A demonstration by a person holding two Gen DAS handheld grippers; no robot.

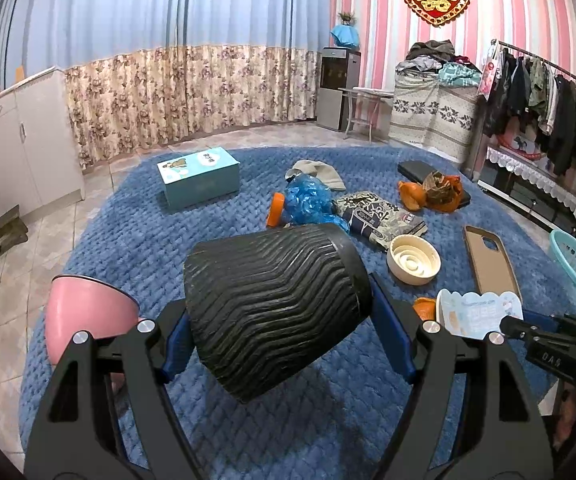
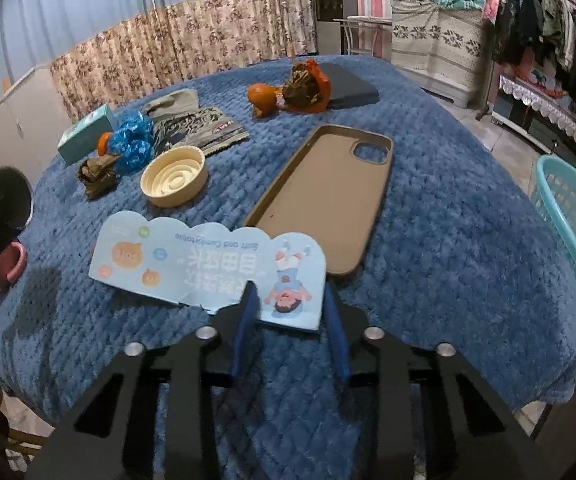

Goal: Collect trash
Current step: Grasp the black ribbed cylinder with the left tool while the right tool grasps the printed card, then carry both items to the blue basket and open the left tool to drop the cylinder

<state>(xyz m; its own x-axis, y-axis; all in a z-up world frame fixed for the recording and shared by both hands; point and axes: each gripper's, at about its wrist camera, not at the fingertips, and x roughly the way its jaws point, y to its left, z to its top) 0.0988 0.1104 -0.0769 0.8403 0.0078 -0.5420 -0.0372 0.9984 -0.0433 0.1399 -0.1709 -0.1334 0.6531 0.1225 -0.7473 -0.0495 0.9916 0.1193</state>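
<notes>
My left fingers [image 1: 284, 332] angled downward, clamped on the sides of a black ribbed wastebasket [image 1: 276, 312], tipped with its mouth facing away, so I could not see inside it. My right fingers [image 2: 289, 320] tilted steeply down over the blue quilted worktop [image 2: 427, 240], narrowed around the near end of a light-blue printed card [image 2: 208, 264]; whether they pinched it I could not tell. A teal plastic basket [image 2: 575, 232] stood off to their right.
</notes>
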